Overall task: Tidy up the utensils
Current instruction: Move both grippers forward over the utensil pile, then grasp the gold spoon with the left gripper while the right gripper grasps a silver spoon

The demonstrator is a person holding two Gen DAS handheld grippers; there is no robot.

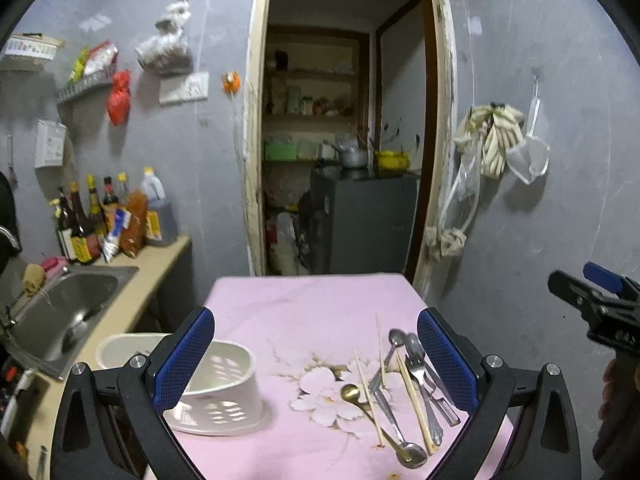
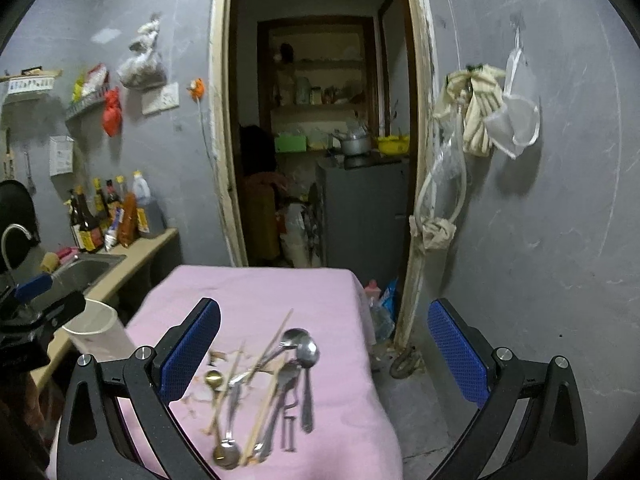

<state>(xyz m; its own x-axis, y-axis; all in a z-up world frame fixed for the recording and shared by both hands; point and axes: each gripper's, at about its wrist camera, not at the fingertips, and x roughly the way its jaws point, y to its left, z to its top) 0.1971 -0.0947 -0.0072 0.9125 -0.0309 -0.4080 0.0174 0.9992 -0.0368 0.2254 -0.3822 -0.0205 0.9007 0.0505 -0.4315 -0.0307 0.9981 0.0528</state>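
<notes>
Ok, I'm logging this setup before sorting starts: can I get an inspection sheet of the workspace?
Surface: table under a pink flowered cloth.
Job's things: utensil pile of spoons, forks and chopsticks loose on the cloth; white slotted holder to its left.
Clutter: nothing seen on the cloth.
Grippers: left claw open, empty; right claw open, empty, above the pile.
Cables: nothing seen.
Surroundings: sink, sauce bottles, open doorway.
</notes>
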